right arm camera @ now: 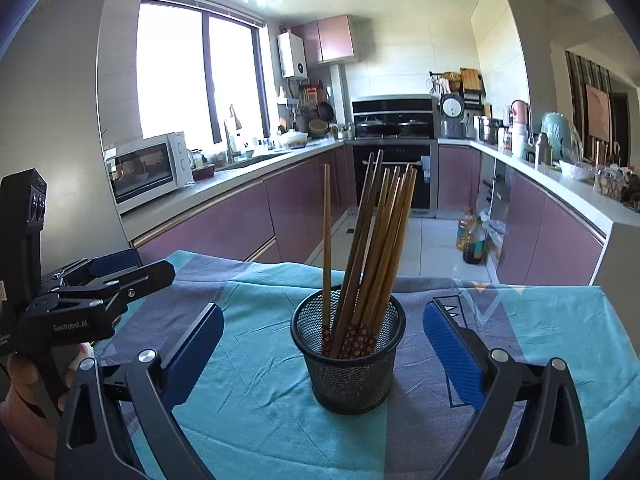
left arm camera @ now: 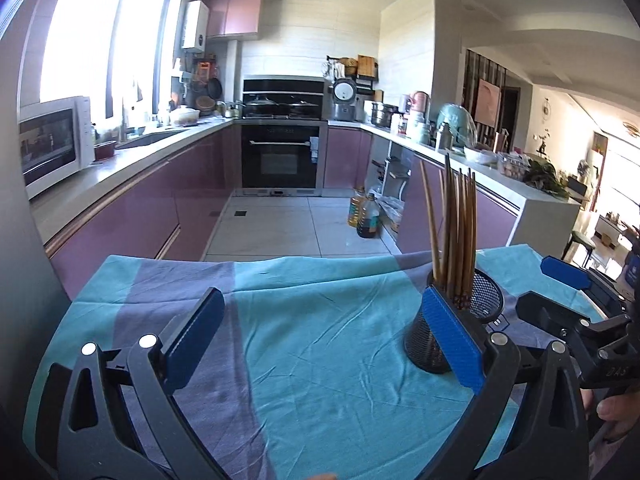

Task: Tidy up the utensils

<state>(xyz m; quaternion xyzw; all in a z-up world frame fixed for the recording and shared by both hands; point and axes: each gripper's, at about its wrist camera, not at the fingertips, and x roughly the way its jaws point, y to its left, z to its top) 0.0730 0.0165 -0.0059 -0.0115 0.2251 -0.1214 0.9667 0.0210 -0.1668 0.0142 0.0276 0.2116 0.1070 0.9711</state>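
Observation:
A black mesh holder (right arm camera: 352, 368) stands upright on the teal and purple cloth (right arm camera: 540, 320), with several wooden chopsticks (right arm camera: 380, 240) leaning in it. My right gripper (right arm camera: 323, 312) is open, its blue pads (right arm camera: 452, 356) spread wide on either side of the holder without touching it. In the left wrist view the holder (left arm camera: 420, 340) sits just behind my left gripper's right finger, chopsticks (left arm camera: 456, 232) rising above it. My left gripper (left arm camera: 320, 296) is open over bare cloth (left arm camera: 320, 340), nothing between its fingers. Each gripper shows at the edge of the other's view: left gripper (right arm camera: 136, 268), right gripper (left arm camera: 556, 292).
The table's far edge (left arm camera: 304, 258) drops to a tiled kitchen floor. Two oil bottles (left arm camera: 366, 214) stand on the floor by the right counter. A microwave (left arm camera: 52, 144) sits on the left counter, and an oven (left arm camera: 280, 156) is at the back.

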